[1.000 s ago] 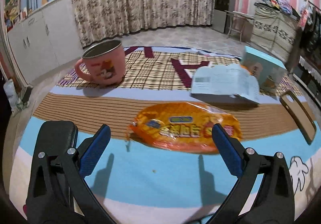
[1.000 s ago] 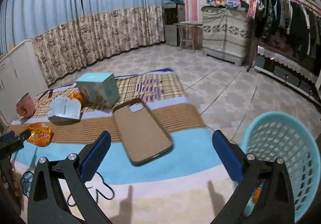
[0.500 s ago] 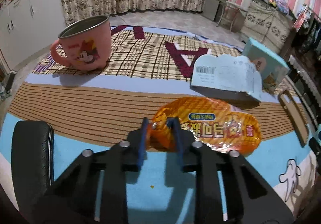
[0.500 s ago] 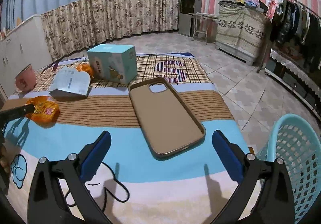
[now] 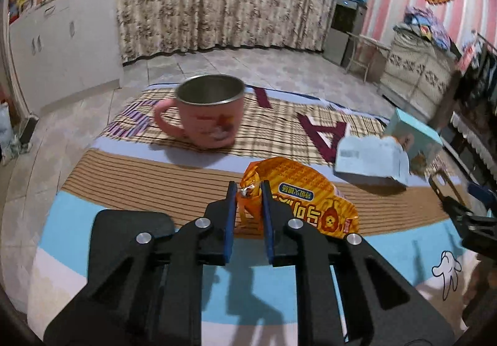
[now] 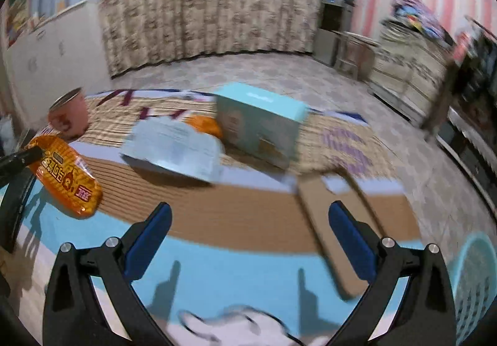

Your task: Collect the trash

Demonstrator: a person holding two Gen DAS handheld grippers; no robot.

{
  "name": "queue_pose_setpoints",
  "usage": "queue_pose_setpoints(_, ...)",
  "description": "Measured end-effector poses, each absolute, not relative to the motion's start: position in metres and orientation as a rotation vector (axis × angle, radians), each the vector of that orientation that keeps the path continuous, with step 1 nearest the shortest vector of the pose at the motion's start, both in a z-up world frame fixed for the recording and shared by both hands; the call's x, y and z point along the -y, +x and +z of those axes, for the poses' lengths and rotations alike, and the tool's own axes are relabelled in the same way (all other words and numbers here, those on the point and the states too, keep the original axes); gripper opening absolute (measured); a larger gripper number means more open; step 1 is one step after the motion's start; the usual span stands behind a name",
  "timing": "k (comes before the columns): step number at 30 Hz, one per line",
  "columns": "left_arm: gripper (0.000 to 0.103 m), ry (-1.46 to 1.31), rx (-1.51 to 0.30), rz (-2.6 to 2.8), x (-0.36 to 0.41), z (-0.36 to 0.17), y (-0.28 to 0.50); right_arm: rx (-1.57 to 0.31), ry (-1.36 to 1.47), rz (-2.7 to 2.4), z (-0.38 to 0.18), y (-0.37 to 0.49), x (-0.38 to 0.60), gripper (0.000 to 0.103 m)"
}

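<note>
Now left gripper [image 5: 248, 190] clamped on orange snack wrapper [image 5: 310, 200] end; right gripper [image 6: 248, 222] jaws apart, bare mat [image 6: 233, 268] between; basket [image 6: 475, 277] at 4 o'clock.

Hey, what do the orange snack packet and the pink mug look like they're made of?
The orange snack packet looks like thin glossy plastic film, likely foil-lined: it crinkles where the left gripper pinches its end, and a silvery fold shows there. The pink mug has a dull grey metallic inside and rim, probably steel, in a smooth pink outer shell with a moulded handle, seemingly plastic.
</note>
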State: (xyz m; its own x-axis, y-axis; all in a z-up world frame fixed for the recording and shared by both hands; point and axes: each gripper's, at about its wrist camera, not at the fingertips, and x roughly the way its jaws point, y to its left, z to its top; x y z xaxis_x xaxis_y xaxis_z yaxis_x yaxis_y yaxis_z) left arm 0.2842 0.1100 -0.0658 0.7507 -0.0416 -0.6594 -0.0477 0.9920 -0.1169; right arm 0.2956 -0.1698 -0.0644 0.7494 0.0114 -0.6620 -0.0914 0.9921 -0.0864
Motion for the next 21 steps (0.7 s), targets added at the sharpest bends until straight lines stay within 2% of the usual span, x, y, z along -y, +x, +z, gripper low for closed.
queue_pose_setpoints(8, 0.014, -0.145, -0.727, -0.001, -0.121, -0.067, 0.285, -0.786, -0.267, 0.072, -0.091, 0.347, 0.124, 0.099)
queue_pose_setpoints(13, 0.014, -0.153, -0.718, 0.007, -0.126, -0.065, 0.284, -0.754, -0.312, 0.059, -0.090, 0.353, 0.118, 0.096)
queue_pose_setpoints(16, 0.014, -0.158, -0.720, 0.006, -0.127, -0.066, 0.285, -0.738, -0.324, 0.082, -0.082, 0.349, 0.117, 0.076)
queue_pose_setpoints(18, 0.014, -0.159, -0.721, 0.005, -0.125, -0.066, 0.285, -0.727, -0.320, 0.100, -0.077, 0.346, 0.119, 0.068)
queue_pose_setpoints(20, 0.014, -0.155, -0.718, 0.002, -0.126, -0.065, 0.285, -0.722, -0.313, 0.114, -0.075, 0.344, 0.125, 0.047)
queue_pose_setpoints(21, 0.014, -0.150, -0.715, 0.001, -0.125, -0.065, 0.285, -0.722, -0.308, 0.118, -0.072, 0.341, 0.129, 0.043)
